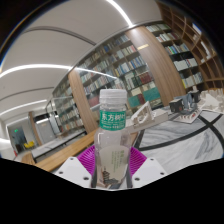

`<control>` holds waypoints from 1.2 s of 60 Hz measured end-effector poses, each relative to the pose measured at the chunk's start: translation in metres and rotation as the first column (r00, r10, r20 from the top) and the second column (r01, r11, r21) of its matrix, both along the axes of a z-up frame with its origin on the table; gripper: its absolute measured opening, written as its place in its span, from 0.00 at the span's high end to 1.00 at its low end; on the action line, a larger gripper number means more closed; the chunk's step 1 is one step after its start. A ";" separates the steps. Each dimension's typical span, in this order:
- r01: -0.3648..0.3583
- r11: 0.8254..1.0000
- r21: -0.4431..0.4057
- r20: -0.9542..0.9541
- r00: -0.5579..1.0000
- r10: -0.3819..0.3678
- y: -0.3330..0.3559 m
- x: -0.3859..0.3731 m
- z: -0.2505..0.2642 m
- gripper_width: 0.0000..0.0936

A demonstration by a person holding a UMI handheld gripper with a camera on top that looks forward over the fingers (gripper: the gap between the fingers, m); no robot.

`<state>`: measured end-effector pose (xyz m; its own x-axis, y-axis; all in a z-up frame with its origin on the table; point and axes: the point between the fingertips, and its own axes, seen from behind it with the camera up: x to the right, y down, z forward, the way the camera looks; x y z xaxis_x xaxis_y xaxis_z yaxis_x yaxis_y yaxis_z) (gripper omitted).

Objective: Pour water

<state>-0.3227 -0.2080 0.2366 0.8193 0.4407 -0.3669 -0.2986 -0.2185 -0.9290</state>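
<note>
A clear plastic water bottle (113, 135) with a green label and a white cap stands upright between my fingers. My gripper (112, 165) is shut on the bottle, with the magenta pads (86, 160) pressing its lower body from both sides. The bottle is lifted high, so the view looks up at the room behind it. No cup or other vessel shows.
Tall bookshelves (130, 70) full of books run behind the bottle. A table edge with some crumpled white things (142, 115) and dark objects (185, 105) lies to the right. Ceiling light strips (40, 70) curve overhead.
</note>
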 end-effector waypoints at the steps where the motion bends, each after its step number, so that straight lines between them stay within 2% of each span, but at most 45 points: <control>1: -0.010 1.000 0.003 -0.035 0.999 0.011 0.001 0.011 0.008 0.58; 7: -0.067 0.998 0.011 -0.261 0.963 0.067 0.009 0.062 0.075 0.58; 11: -0.134 0.991 0.014 -0.446 0.886 0.126 0.015 0.107 0.118 0.58; 14: -0.150 0.988 0.018 -0.550 0.824 0.135 0.020 0.140 0.146 0.58; 23: -0.232 0.971 0.061 -0.797 0.575 0.187 0.043 0.264 0.188 0.58; 29: -0.266 0.962 0.052 -0.907 0.391 0.157 0.076 0.346 0.172 0.58; 36: -0.278 0.961 0.010 -0.988 0.145 0.052 0.121 0.436 0.126 0.58; 43: -0.289 0.957 -0.030 -0.995 -0.080 -0.055 0.142 0.506 0.070 0.57; 50: -0.273 0.961 -0.051 -0.960 -0.253 -0.123 0.152 0.559 0.021 0.58; 56: -0.270 0.960 -0.070 -0.937 -0.312 -0.156 0.160 0.579 -0.005 0.57; 64: -0.293 0.952 -0.089 -0.950 -0.263 -0.169 0.168 0.577 -0.003 0.58; 66: -0.300 0.949 -0.093 -0.957 -0.236 -0.169 0.165 0.575 0.002 0.58; 67: -0.301 0.949 -0.096 -0.961 -0.219 -0.167 0.142 0.574 0.006 0.58; 69: -0.284 0.953 -0.101 -0.976 -0.157 -0.151 0.165 0.570 0.015 0.58; 72: -0.247 0.961 -0.123 -0.991 -0.024 -0.133 0.163 0.570 0.029 0.58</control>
<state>0.2472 -0.0447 0.2652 -0.4841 0.2257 -0.8454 -0.8388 -0.3948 0.3749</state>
